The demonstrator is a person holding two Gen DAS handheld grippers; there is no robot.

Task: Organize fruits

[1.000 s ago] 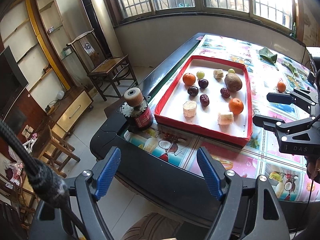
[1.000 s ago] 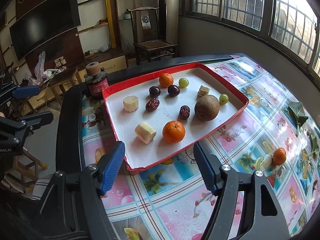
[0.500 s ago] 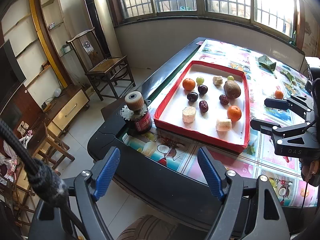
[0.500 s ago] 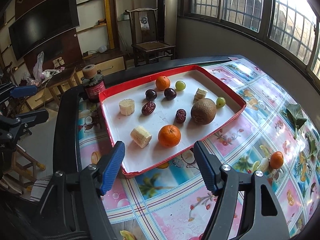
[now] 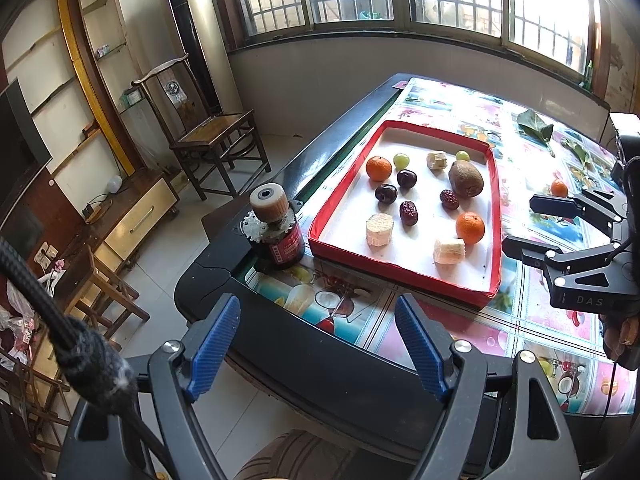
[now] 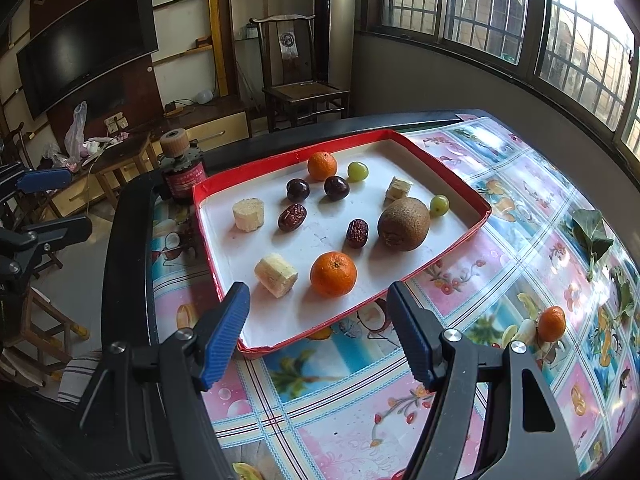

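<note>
Left claw (image 5: 316, 342): jaws apart, empty, at the counter (image 5: 360, 316) edge.
Right claw (image 6: 318, 334): jaws apart, empty.
Fruits: in the red tray (image 6: 444, 254) just ahead of the right claw.
Stray orange (image 6: 551, 323): right of it.

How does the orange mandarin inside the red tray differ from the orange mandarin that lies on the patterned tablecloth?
The orange mandarin nearest the open right tool lies in the red-rimmed white tray, among other fruits; the small orange mandarin on the patterned tablecloth lies outside the tray, near green leaves. The tray mandarin looks larger, perhaps only because it is closer. Both are round and orange, and no tool touches them.
</note>
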